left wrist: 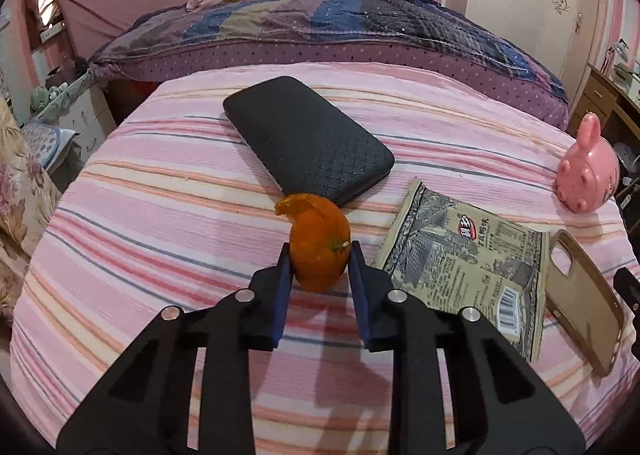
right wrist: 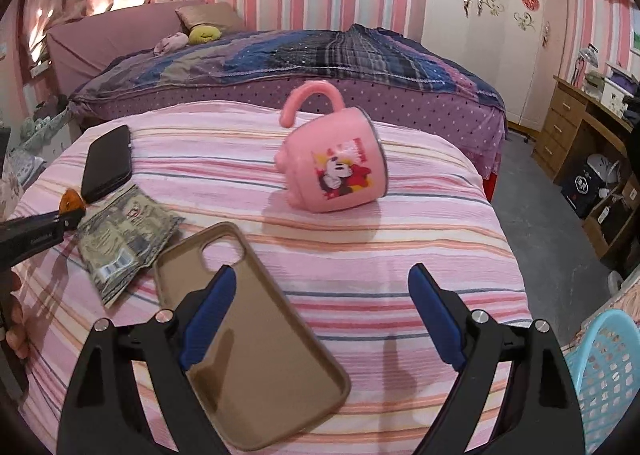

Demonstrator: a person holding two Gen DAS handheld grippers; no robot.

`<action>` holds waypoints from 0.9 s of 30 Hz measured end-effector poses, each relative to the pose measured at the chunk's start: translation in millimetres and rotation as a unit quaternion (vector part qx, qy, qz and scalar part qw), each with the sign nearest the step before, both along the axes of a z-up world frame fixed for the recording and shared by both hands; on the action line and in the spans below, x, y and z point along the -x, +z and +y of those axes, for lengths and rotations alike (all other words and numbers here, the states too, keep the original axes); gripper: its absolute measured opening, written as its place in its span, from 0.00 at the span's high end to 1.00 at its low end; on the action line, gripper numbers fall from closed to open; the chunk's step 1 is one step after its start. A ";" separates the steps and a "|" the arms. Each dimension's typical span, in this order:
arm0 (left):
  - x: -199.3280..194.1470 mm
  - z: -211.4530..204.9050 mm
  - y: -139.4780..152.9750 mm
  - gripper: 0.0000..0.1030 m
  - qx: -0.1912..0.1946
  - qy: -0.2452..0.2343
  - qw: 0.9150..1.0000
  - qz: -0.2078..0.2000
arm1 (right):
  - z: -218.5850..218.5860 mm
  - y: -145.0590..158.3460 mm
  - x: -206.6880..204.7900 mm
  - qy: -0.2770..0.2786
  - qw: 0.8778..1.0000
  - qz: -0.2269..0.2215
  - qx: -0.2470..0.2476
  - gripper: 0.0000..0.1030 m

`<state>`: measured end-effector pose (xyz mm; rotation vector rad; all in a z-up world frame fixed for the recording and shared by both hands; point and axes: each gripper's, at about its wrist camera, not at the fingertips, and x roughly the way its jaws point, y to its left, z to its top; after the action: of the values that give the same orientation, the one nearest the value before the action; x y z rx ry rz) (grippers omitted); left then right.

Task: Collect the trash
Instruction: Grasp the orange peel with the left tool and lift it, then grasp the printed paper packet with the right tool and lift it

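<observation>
Orange peel (left wrist: 318, 245) is clamped between the left gripper (left wrist: 318, 255) pads, on the striped cloth (left wrist: 160, 195). Right gripper (right wrist: 322, 287) is held apart, empty, over the phone case (right wrist: 256, 335). Peel is curved and thin; it could be crushed or slipped out when lifted. Wrapper (left wrist: 468, 271) is left uncollected.

I can see a barcode and printed Chinese characters on the snack wrapper (left wrist: 464, 267), too small for me to read. The pink mug (right wrist: 338, 171) bears a cartoon mouse picture.
</observation>
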<state>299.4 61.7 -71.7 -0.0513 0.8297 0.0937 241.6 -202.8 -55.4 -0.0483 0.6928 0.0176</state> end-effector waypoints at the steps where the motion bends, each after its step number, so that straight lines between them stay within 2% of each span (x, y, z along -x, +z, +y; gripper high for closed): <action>1: 2.7 0.6 1.6 0.75 -0.001 0.001 1.000 -0.001 | 2.7 1.6 0.2 0.005 1.000 -0.002 -0.003 0.16; 10: 45.8 34.2 9.9 0.76 -0.024 0.026 0.999 -0.008 | 40.0 -3.9 -2.6 0.080 0.997 0.006 -0.019 0.16; 15: 55.5 66.9 19.6 0.76 -0.043 0.052 0.998 -0.015 | 80.5 -11.1 -3.4 0.117 0.993 0.010 0.026 0.16; 24: 60.3 96.1 24.4 0.76 -0.033 0.064 0.997 -0.017 | 133.6 -16.0 -27.1 0.164 0.983 0.031 0.075 0.17; 26: 61.6 99.7 26.5 0.76 -0.023 0.065 0.997 -0.019 | 148.4 -19.0 -26.4 0.183 0.978 0.045 0.091 0.20; 27: 61.7 100.2 26.9 0.76 -0.021 0.065 0.997 -0.019 | 151.7 -19.9 -24.8 0.186 0.977 0.048 0.096 0.25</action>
<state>237.7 161.9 -44.9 -0.0677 0.7855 0.2321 266.4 -51.1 -75.3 -0.3646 0.7728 0.3151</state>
